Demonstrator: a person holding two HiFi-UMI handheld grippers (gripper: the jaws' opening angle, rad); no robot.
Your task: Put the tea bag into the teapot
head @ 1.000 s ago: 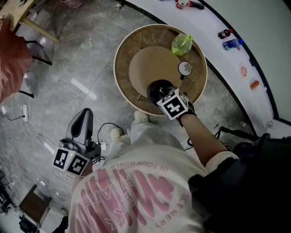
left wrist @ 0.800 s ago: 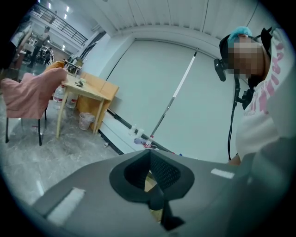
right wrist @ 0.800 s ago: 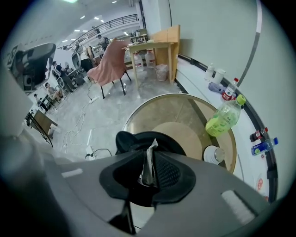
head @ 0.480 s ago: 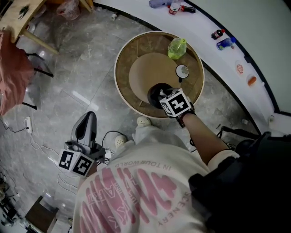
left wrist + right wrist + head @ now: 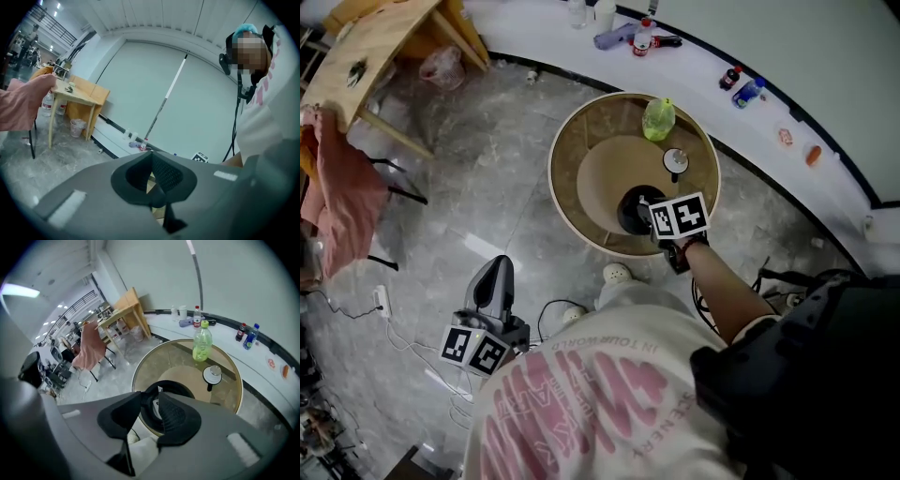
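Right claw (image 5: 150, 397), jaws just sprung wide then eased slightly, empty, hovers over the teapot (image 5: 628, 208); the tea bag (image 5: 155, 408) lies inside. Left claw (image 5: 151, 154) is pressed together. Best lifted straight, clear of the rim.

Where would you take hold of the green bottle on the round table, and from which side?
Probably the body of the green bottle, at mid-height, with the jaws level. It stands upright near the far edge of the round table, so come from the near side, above the black teapot and left of the small round lid.
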